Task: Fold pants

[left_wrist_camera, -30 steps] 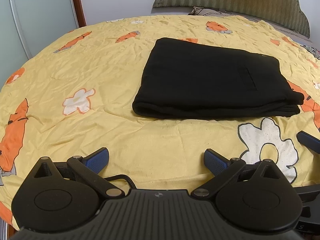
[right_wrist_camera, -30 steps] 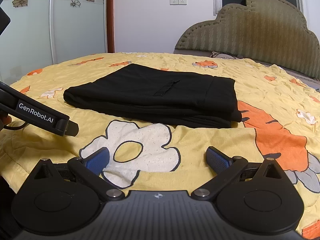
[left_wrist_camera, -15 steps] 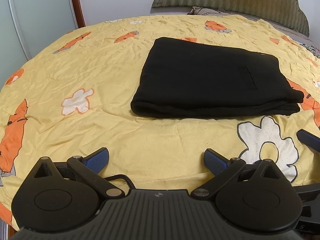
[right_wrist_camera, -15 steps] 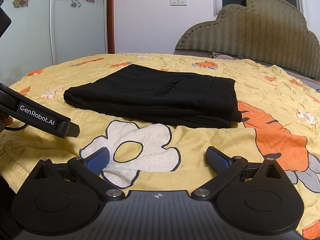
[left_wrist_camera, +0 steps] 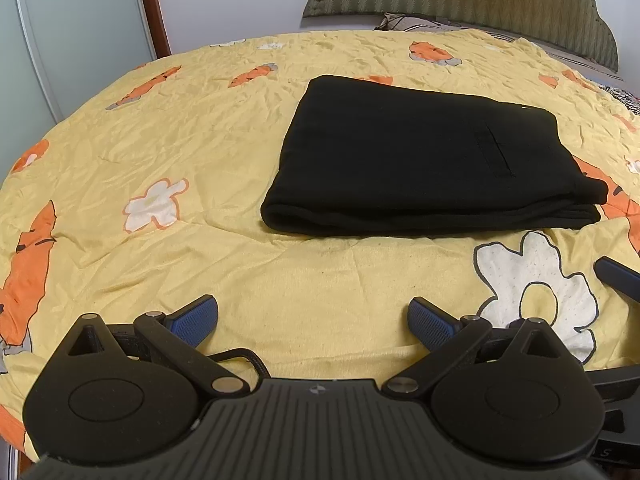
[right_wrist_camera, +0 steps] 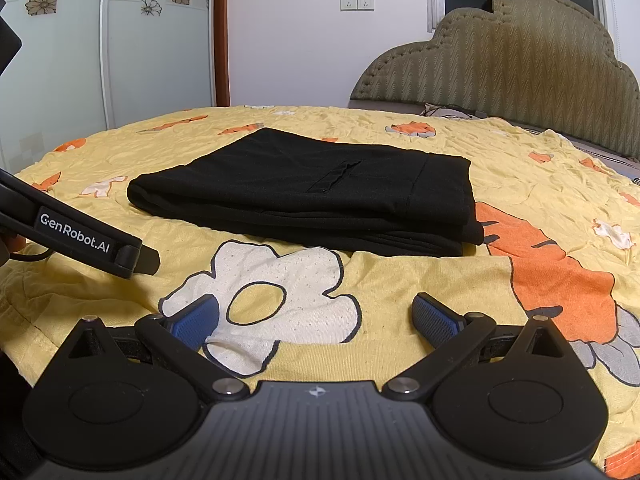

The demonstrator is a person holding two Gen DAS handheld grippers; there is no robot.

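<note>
Black pants lie folded into a flat rectangle on the yellow bedspread, a back pocket facing up. The same pants appear ahead in the right wrist view. My left gripper is open near the bed's front edge, a good way short of the pants, with nothing between its blue pads. My right gripper is open too, hovering over a white flower print, empty. One finger of the right gripper shows at the right edge of the left wrist view. The left gripper's arm crosses the right wrist view at the left.
An olive padded headboard stands behind the bed at the right. A glass sliding door with flower decals and a wooden frame stands at the left. A patterned pillow lies under the headboard. A black cable runs by the left gripper.
Both grippers stay open and nearly still. The left wrist view has crept slightly closer to the bed; the pants have not moved.
</note>
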